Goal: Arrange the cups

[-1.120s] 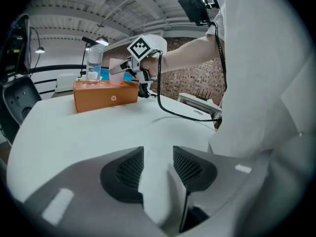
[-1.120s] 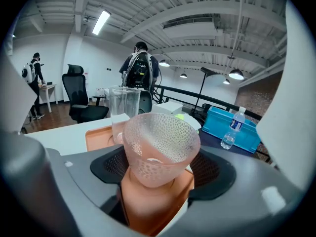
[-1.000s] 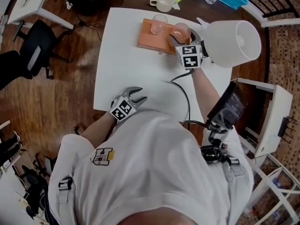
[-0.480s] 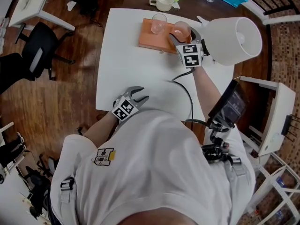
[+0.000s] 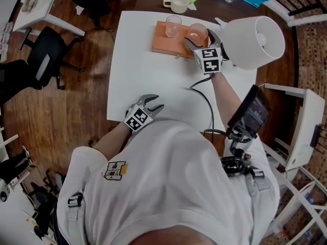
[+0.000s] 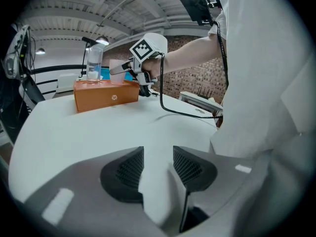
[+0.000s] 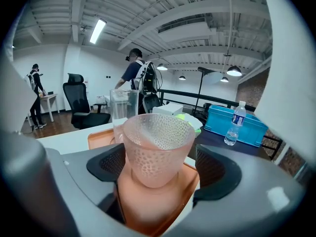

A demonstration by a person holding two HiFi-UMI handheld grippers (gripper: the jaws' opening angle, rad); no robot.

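Observation:
A dimpled pink cup point(image 5: 196, 33) point(image 7: 157, 149) stands upright on an orange box point(image 5: 166, 44) point(image 7: 148, 206) at the table's far side. A clear glass point(image 5: 173, 25) point(image 7: 123, 107) point(image 6: 94, 65) stands beside it on the same box. My right gripper point(image 5: 202, 39) point(image 7: 160, 167) straddles the pink cup; its jaws are opening and the pads stand clear of the cup's wall. My left gripper point(image 5: 152, 103) point(image 6: 158, 164) rests low over the white table point(image 5: 148, 70) near its front edge, open with nothing between its fingers.
A white lamp shade point(image 5: 253, 42) hangs close to the right of my right hand. A black cable point(image 5: 204, 101) runs across the table. Behind the table are a white mug point(image 5: 179, 3), a blue bin point(image 7: 242, 127) and a water bottle point(image 7: 234, 122). Two people stand far off.
The right gripper's jaws have spread wider around the pink cup, which stays on the box. Neither hand has shifted.

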